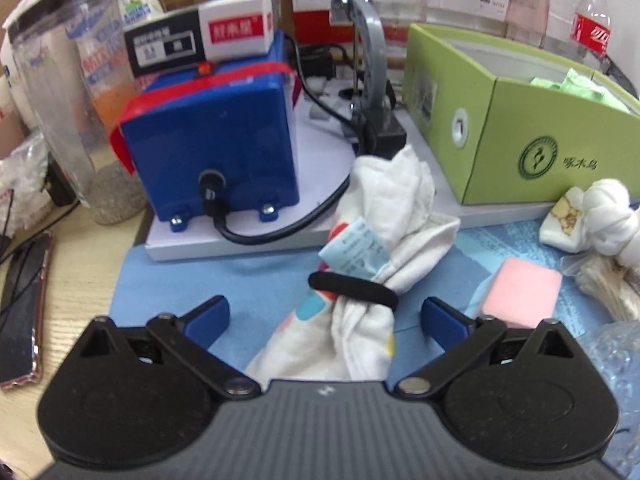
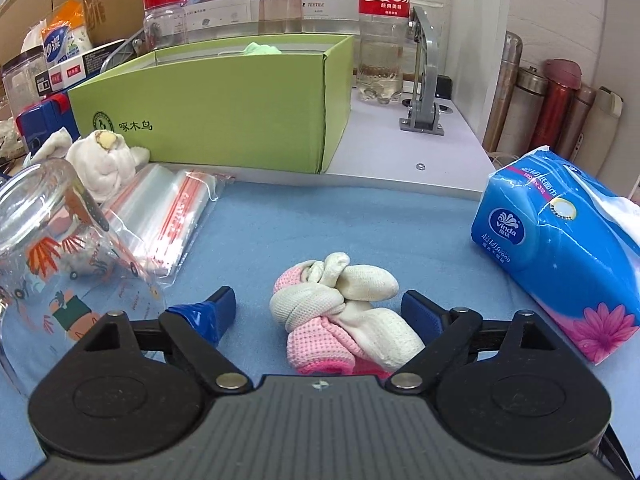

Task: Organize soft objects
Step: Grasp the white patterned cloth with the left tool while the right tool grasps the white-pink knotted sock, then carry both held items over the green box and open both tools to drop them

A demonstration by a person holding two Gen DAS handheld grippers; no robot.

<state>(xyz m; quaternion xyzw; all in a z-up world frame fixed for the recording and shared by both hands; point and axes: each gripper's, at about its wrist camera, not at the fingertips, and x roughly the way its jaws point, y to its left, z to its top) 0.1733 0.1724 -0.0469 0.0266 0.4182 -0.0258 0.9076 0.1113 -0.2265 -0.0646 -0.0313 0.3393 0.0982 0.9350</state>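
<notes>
Both tongs spread, a soft bundle between each pair

Your left gripper (image 1: 326,314) straddles the white, black-banded cloth roll (image 1: 368,280); your right gripper (image 2: 318,312) flanks the knotted pink-and-cream sock bundle (image 2: 340,312), unpinched. Close unevenly and a loose end may slip or nudge the clear printed glass (image 2: 52,248) left of it, on the blue mat (image 2: 360,220) of a cluttered desk.

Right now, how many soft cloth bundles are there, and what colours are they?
White with coloured dots, tied by a black band: 1, cloth bundle
White, knotted: 1, towel knot
Pink and cream, knotted: 1, sock knot
Green, in the green box: 1, green cloth
Total: 4
</notes>
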